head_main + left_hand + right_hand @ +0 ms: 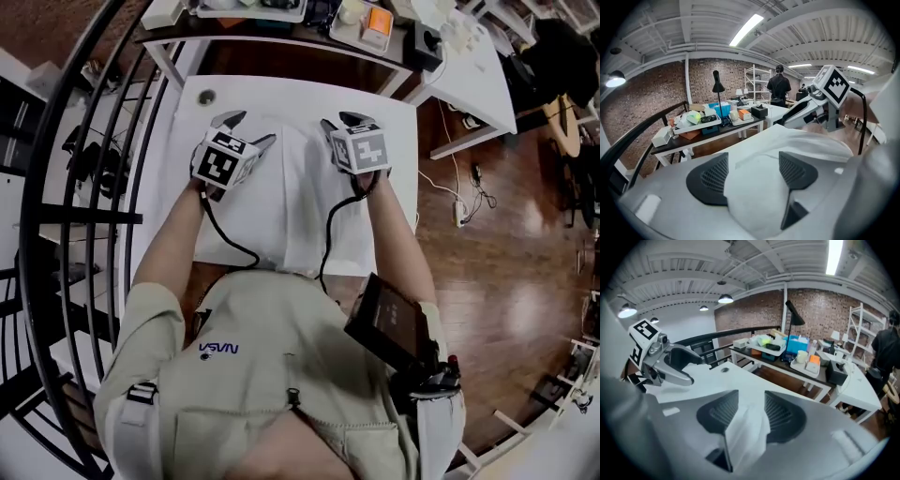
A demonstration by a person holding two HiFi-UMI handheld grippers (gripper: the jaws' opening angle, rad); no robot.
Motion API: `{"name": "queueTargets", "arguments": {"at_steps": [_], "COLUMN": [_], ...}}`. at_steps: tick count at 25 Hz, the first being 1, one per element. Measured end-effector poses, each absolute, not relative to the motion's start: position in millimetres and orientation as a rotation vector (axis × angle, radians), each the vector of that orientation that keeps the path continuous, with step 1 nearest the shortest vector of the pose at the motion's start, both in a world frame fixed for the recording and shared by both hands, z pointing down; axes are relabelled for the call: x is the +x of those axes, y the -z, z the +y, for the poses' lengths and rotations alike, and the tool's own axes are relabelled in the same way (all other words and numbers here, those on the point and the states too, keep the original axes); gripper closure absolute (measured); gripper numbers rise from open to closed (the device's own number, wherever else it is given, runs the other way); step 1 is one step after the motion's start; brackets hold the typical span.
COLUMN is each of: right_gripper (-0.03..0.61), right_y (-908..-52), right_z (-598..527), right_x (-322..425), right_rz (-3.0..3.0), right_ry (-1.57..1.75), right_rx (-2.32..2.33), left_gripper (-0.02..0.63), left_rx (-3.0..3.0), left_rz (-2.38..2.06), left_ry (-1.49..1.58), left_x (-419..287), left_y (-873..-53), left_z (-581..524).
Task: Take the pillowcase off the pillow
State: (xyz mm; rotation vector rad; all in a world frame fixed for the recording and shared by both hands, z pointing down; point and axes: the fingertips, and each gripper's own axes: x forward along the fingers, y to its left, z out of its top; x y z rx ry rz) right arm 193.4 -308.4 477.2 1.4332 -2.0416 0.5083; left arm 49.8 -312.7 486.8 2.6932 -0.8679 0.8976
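pillowcase (281,202): white, lay flat on the white table (309,94) | left gripper (248,129): at its far left corner, jaws wide apart, white cloth sat between them, not squeezed | right gripper (342,122): at its far right corner, jaws partly apart, a fold of cloth between them
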Motion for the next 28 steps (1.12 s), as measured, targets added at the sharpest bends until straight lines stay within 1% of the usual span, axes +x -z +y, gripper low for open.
{"name": "queueTargets", "arguments": {"at_steps": [5, 7, 9, 11, 13, 14, 16, 19, 23, 28], "right_gripper": [0.382, 0.367, 0.362, 0.362, 0.363, 0.381, 0.422, 0.538, 0.549, 0.557], "right_y": [-521.6, -542.4, -558.9, -570.7, -579.8, -582.4, -577.9, -555.2, -533.3, -510.9], "right_z": [-331.8, -335.5, -337.1, -334.0, -325.9, -321.9, -318.9, -320.4, -315.8, -305.1], "right_x": [194.9, 196.3, 197.1, 193.8, 186.2, 182.0, 171.5, 161.3, 180.6, 241.9], "right_rz": [-1.903, -1.841, -1.804, -1.789, -1.786, -1.793, -1.844, -1.925, -1.872, -1.756], "right_ry": [-0.662, -0.7, -0.732, -0.759, -0.768, -0.765, -0.743, -0.677, -0.606, -0.557], "right_rx": [1.336, 1.29, 1.255, 1.22, 1.171, 1.147, 1.125, 1.163, 1.308, 1.524], "left_gripper": [0.265, 0.295, 0.362, 0.459, 0.553, 0.573, 0.584, 0.586, 0.588, 0.595], "left_rx": [2.566, 2.541, 2.516, 2.51, 2.551, 2.58, 2.611, 2.618, 2.655, 2.652], "left_rz": [-0.727, -0.652, -0.584, -0.543, -0.529, -0.535, -0.575, -0.672, -0.802, -0.932], "left_ry": [-1.011, -1.083, -1.162, -1.224, -1.221, -1.191, -1.093, -0.928, -0.791, -0.687], "left_x": [56.3, 60.0, 62.3, 62.8, 64.6, 65.1, 60.4, 43.7, 24.2, -0.3], "left_y": [-530.2, -547.7, -559.9, -568.5, -567.6, -561.6, -542.3, -510.7, -477.2, -452.9], "left_z": [-316.7, -308.1, -293.6, -277.2, -263.6, -258.9, -254.5, -255.2, -253.2, -253.1]}}
